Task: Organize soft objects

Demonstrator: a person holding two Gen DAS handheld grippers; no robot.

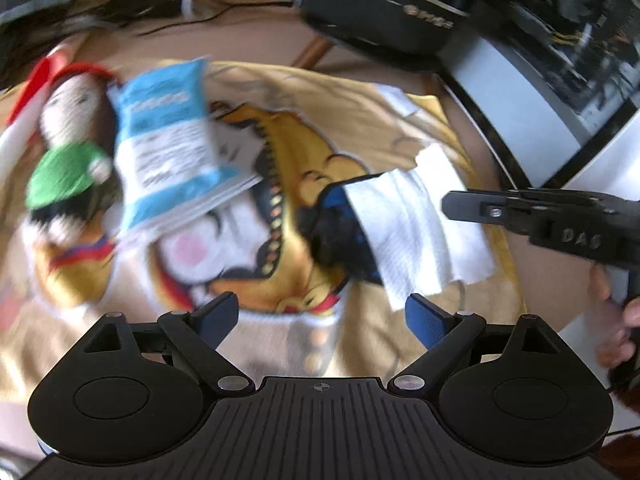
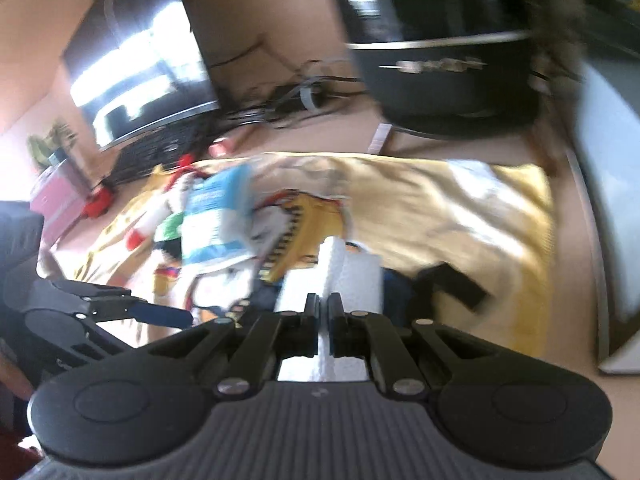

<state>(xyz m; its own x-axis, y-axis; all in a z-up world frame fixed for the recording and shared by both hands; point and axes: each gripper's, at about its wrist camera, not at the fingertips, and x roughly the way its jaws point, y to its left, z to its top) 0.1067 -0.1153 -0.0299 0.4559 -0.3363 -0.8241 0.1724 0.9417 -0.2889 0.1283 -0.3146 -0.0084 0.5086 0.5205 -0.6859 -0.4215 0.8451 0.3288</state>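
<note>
Right gripper (image 2: 324,300) pinching the white paper towel (image 2: 352,276) tight, just over the yellow blanket (image 2: 460,216). Left gripper (image 2: 168,314) spread wide, holding nothing, low near the doll (image 1: 68,160) and blue packet (image 1: 168,140). Best to lift slowly, keep squeezing, mind the dark blue cloth (image 1: 336,236) underneath.

White paper towel (image 2: 352,276) pinched upright over yellow cartoon blanket (image 1: 280,152), doll (image 1: 68,160) beside blue-white packet (image 1: 168,148).

Count: 1 yellow cartoon blanket (image 1: 404,120), 1 doll (image 1: 68,152), 1 blue-white packet (image 1: 168,140), 1 white paper towel (image 1: 420,232), 1 dark blue cloth (image 1: 336,232) under it, 2 grippers: left (image 1: 320,316), right (image 2: 324,300).
</note>
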